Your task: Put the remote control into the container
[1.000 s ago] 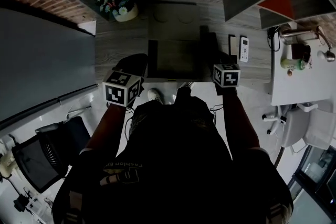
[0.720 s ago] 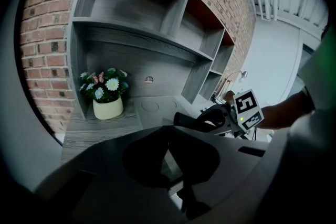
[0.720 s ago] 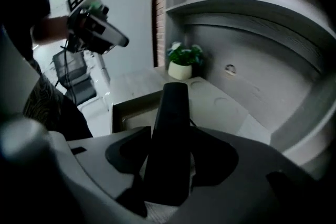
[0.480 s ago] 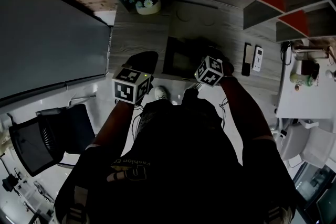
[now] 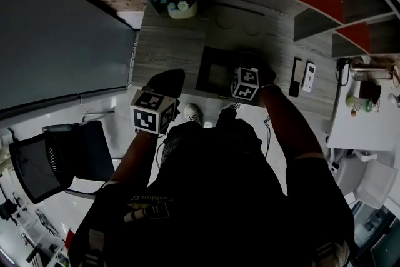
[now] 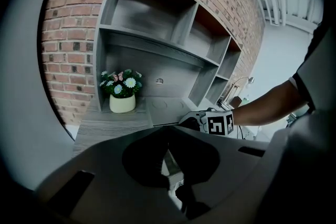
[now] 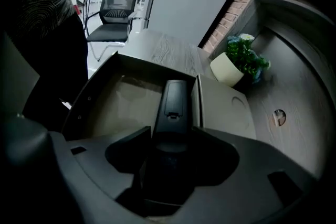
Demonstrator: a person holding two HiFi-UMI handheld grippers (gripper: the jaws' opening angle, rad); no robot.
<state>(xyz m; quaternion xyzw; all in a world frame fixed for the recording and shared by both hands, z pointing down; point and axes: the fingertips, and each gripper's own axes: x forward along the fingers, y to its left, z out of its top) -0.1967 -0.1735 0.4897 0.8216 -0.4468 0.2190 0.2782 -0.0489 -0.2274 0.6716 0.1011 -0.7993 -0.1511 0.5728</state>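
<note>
Clamping the remote by its near end, my right hand-held gripper holds it lengthwise over the open container, close beside one wall, so I judge it can drop flat inside. My left hand-held gripper waits at the tabletop edge, jaws together on nothing, out of the way. Farther off stands a flowerpot.

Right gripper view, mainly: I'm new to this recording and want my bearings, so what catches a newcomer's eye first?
The black remote control clamped in the right gripper stands out, held over the open container on the desk. Behind it sits a pale pot of flowers at the desk's back corner, and the head view shows two more remotes lying on the desk right of the container.
</note>
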